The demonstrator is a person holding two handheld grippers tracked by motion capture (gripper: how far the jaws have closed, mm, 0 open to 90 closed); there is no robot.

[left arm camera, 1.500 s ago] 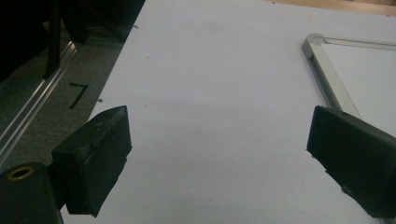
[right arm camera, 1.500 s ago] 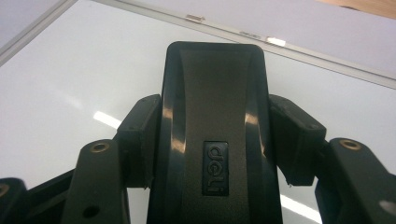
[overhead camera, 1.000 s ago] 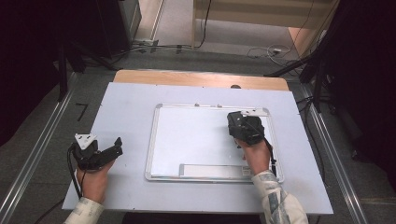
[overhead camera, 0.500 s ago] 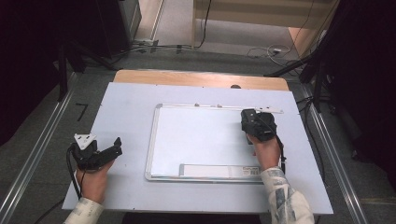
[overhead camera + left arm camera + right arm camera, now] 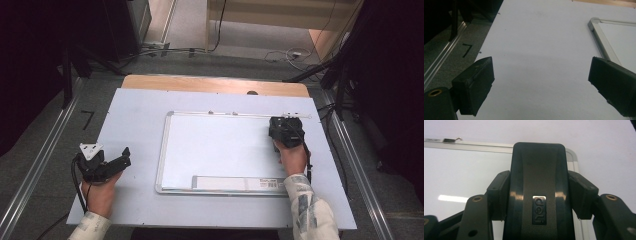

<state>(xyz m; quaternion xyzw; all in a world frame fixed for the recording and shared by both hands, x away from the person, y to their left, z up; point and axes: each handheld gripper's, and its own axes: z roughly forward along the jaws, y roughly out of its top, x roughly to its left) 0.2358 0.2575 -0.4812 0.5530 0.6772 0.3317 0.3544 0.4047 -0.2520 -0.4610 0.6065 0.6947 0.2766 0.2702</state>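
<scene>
right gripper [image 5: 286, 131] clamped on a black eraser [image 5: 538, 192], pads pressing both long sides; eraser has a small silver logo plate on its back; it sits over the top-right corner of the whiteboard [image 5: 220, 150], just inside the metal frame; whether it touches the board surface can't be told; right hand [image 5: 291, 156] behind it at the board's right edge; left gripper [image 5: 102, 165] spread wide, nothing between the jaws, over bare table [image 5: 135, 115] left of the board; board lies flat mid-table; a label strip [image 5: 240, 183] runs along its near edge
</scene>
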